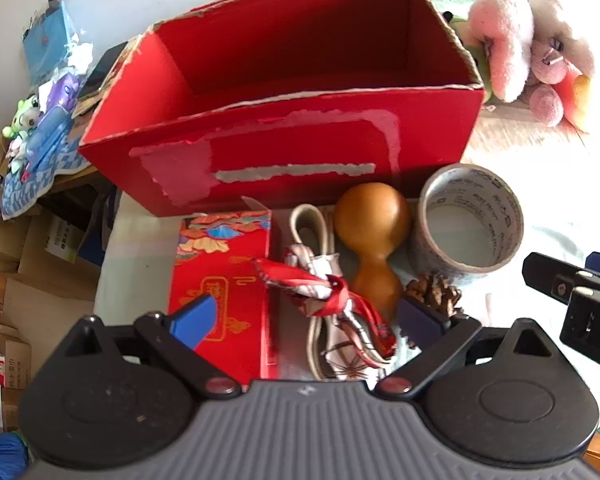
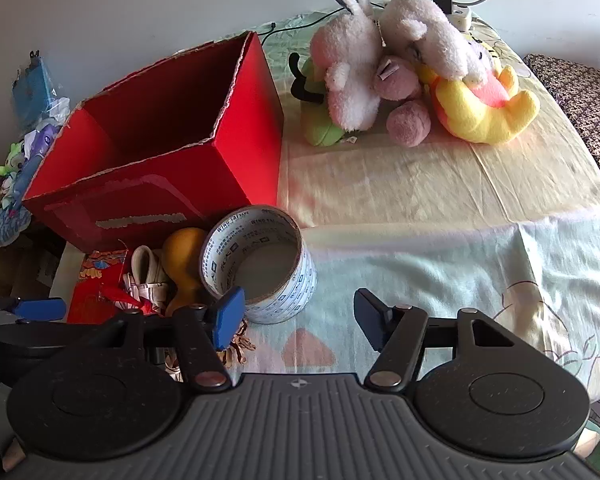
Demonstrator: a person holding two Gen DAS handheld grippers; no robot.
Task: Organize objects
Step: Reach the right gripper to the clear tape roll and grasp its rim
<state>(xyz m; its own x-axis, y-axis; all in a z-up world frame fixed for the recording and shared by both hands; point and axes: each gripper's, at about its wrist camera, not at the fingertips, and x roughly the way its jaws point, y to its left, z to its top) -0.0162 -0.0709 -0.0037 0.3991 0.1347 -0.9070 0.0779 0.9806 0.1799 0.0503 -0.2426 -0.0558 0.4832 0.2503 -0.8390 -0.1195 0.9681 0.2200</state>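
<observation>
- Left hand-held gripper gapes wide over the ribbon-tied cord, grasping nothing.
- Right hand-held gripper is spread, empty, beside the tape roll.
- Red box sits near the bed's left edge; gourd and tape roll stand before it.

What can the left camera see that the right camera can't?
Only the left camera shows the whole red packet and the pine cone clearly, plus the red ribbon between the open left claw. Only the right camera shows the yellow plush toy, the power strip and the open right claw. Both show the red box, gourd and tape roll.
</observation>
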